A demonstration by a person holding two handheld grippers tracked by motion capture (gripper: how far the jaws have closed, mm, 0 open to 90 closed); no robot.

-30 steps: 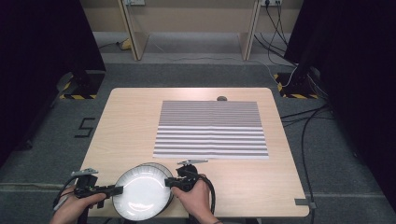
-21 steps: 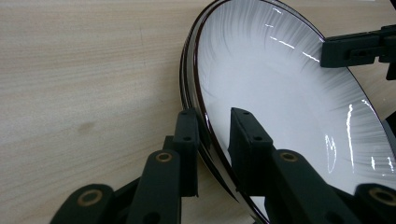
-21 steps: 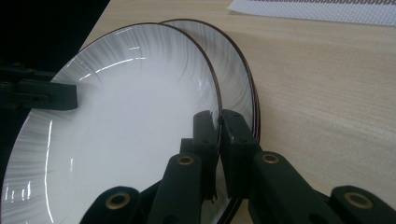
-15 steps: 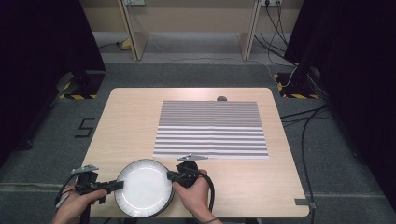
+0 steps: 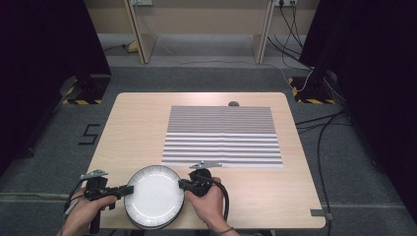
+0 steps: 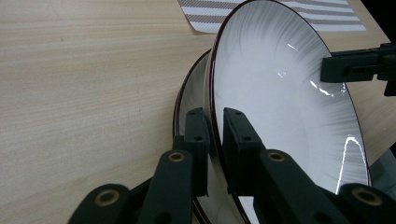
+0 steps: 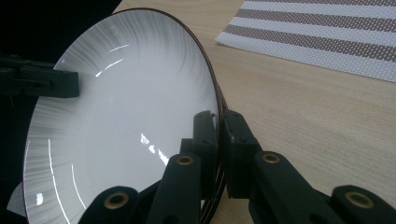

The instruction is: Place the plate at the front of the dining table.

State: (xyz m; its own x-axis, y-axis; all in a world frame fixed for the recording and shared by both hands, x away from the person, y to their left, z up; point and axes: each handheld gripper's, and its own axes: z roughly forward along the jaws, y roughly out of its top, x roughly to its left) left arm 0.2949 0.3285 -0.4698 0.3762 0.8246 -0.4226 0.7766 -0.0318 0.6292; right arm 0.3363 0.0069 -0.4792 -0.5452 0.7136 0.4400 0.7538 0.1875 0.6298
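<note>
Table: pale wood, seen from above, bare along its 9 o'clock side.

Placemat: striped grey and white, laid flat on the half of the table toward 12 o'clock, apart from the plates; a small dark round fitting is seen just beyond its far edge.

Top plate: white, shallow, dark-rimmed, located at the 6 o'clock edge of the table between the two hands. In the left gripper view it is seen tilted up off a second plate that lies beneath it, so a stack is judged to be present.

Left gripper: clamped on the top plate's rim at 9 o'clock, the jaws having just been closing onto it; the rim is pinched between the pads.

Right gripper: clenched on the opposite rim at 3 o'clock; its jaws are seen eased a touch, the rim between them.

Step in hand, as judged: the top plate is being separated from the stack. Next move: an even two-handed lift is called for, then carriage toward 12 o'clock onto the placemat.
</note>
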